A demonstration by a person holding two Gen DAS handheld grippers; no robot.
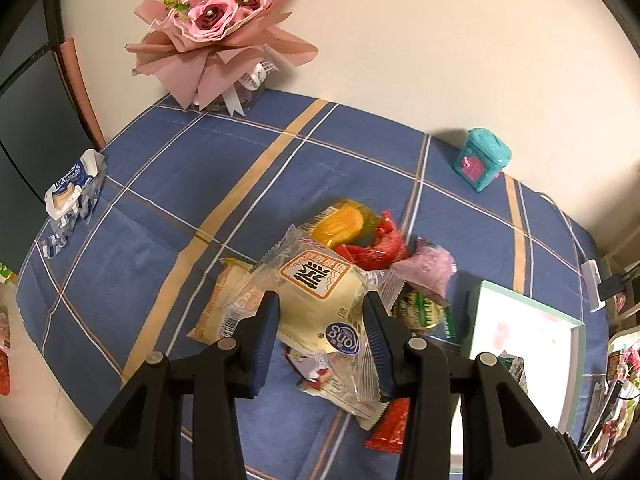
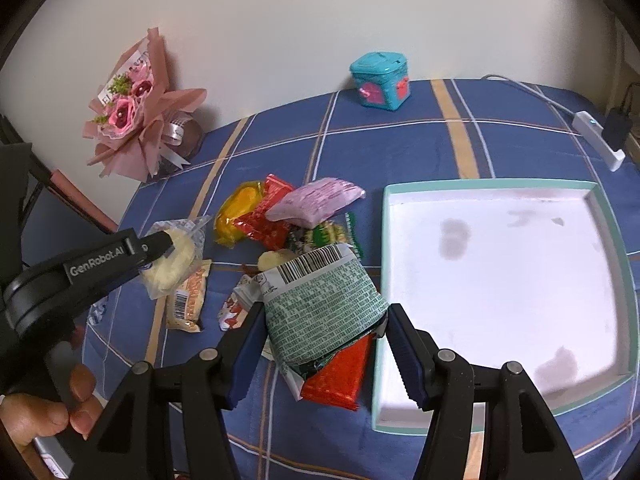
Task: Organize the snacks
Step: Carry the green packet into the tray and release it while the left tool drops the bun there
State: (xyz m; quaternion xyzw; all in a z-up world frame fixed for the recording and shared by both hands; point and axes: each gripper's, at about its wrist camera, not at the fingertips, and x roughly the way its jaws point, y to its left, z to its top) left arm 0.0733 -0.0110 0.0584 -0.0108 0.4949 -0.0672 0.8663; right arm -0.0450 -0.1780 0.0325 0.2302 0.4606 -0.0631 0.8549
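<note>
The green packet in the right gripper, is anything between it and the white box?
Nothing visible. The green packet is clamped in the right gripper right beside the box's teal rim. The box is empty, and the other snacks lie behind and left of the packet.

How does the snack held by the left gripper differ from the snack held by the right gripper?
The left gripper holds a pale yellow bun in a clear wrapper; the right gripper holds a green packet with opaque printed foil. The bun shows an orange label, the packet a barcode. Both are sealed and held above the blue cloth.
</note>
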